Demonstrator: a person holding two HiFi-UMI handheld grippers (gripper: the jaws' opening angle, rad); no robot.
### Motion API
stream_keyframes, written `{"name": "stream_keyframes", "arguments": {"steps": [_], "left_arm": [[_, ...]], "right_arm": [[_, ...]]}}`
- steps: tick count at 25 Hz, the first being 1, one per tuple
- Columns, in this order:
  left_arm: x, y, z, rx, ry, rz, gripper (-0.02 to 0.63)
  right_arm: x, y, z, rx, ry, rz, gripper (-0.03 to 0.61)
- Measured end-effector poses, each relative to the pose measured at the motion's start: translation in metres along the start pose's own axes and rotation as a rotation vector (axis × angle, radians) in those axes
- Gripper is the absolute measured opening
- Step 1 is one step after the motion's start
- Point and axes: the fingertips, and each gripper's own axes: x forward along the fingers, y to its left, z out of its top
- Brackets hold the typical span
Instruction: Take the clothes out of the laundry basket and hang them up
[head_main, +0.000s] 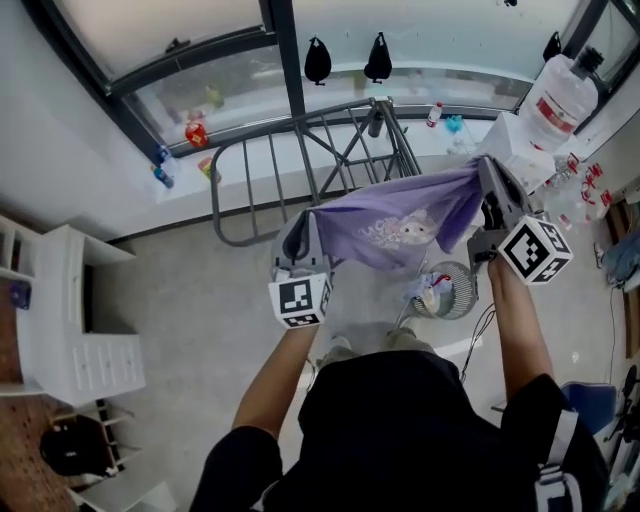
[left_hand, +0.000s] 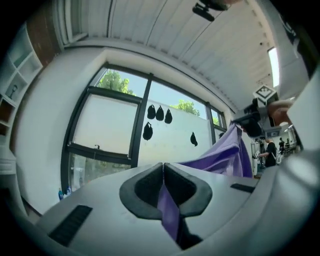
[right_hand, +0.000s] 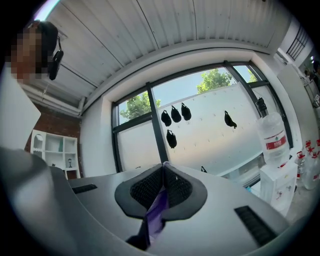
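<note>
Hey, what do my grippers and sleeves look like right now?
Both the left gripper and right gripper are grey wedge-shaped shells with dark padded jaws, each carrying a white cube printed with black square markers. You wear a black short-sleeved top.

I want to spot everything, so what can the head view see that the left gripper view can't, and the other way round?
Only the head view shows the grey metal drying rack, the round wire basket on the floor and the cartoon print on the purple cloth garment. Only the left gripper view shows the white slatted ceiling, green trees outside, and the left gripper close up, its jaws shut on a purple strip. Both show that garment stretched to the right gripper and the small black bags hanging at the window.
</note>
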Motion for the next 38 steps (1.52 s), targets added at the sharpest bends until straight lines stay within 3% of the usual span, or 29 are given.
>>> {"name": "stream_keyframes", "arguments": {"steps": [3, 8, 17, 23, 28, 34, 38], "left_arm": [[-0.004, 0.029, 0.05, 0.042, -0.086, 0.043, 0.011], [-0.019, 0.082, 0.115, 0.098, -0.196, 0.181, 0.011], [-0.058, 0.159, 0.17, 0.171, -0.252, 0.393, 0.011], [-0.075, 0.215, 0.16, 0.215, -0.206, 0.492, 0.011], [-0.062, 0.264, 0.139, 0.234, -0.139, 0.513, 0.011], [0.005, 0.317, 0.11, 0.22, -0.05, 0.516, 0.011], [0.066, 0.355, 0.077, 0.24, 0.016, 0.503, 0.011]], "right_arm": [[0.01, 0.011, 0.001, -0.004, -0.006, 0.014, 0.003], [0.032, 0.046, -0.018, 0.023, 0.032, 0.087, 0.003], [0.082, 0.121, -0.068, 0.038, 0.121, 0.286, 0.003], [0.123, 0.162, -0.109, 0.064, 0.178, 0.389, 0.003], [0.17, 0.18, -0.127, 0.092, 0.193, 0.416, 0.003], [0.242, 0.172, -0.144, 0.117, 0.21, 0.403, 0.003], [0.294, 0.156, -0.181, 0.117, 0.255, 0.364, 0.003]]}}
